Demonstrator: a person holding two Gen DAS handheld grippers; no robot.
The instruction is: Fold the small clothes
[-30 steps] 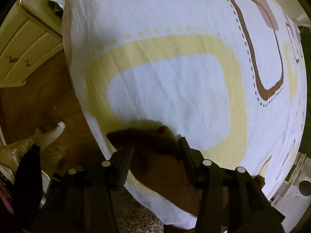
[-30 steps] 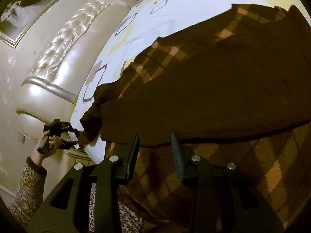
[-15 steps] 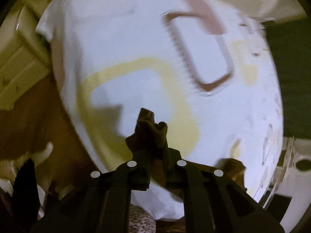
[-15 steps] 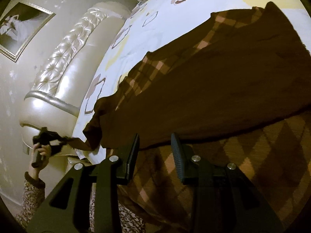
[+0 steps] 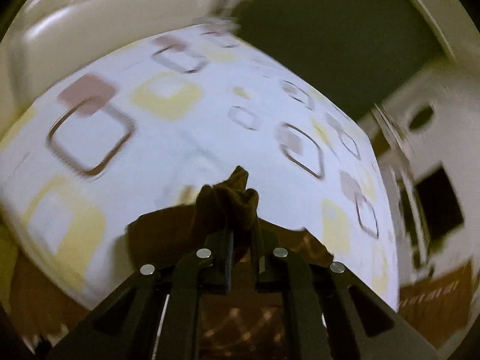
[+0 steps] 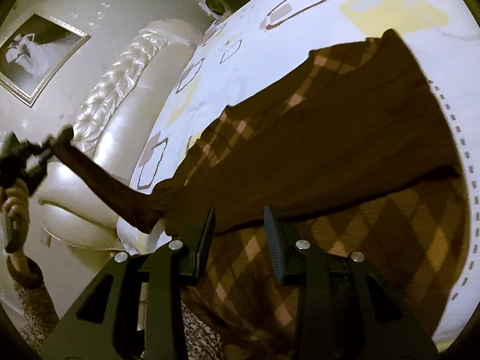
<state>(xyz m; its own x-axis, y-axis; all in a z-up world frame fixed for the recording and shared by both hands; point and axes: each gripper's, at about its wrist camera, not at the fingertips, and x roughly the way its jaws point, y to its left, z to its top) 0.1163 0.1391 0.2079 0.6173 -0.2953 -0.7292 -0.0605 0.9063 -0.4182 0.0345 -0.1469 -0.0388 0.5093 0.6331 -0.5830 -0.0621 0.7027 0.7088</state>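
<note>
A brown garment with an argyle pattern [image 6: 330,150] lies on the patterned white bed sheet [image 6: 270,60], its upper layer folded over. One dark brown sleeve [image 6: 102,180] stretches taut off the bed's edge to my left gripper [image 6: 45,147], held up at the far left by a hand [image 6: 15,198]. In the blurred left wrist view, that gripper [image 5: 237,228] is shut on the bunched sleeve end [image 5: 231,201]. My right gripper [image 6: 240,225] hovers open over the garment's folded edge, with nothing pinched between its fingers.
A padded cream headboard [image 6: 120,96] runs along the bed's far side, with a framed picture [image 6: 39,57] on the wall above. White furniture [image 5: 435,180] and wood floor [image 5: 435,300] lie beyond the bed sheet [image 5: 180,138].
The left gripper closed on the sleeve end, then rose and swung away from the bed, drawing the sleeve out straight. The right gripper shifted slightly and stays open.
</note>
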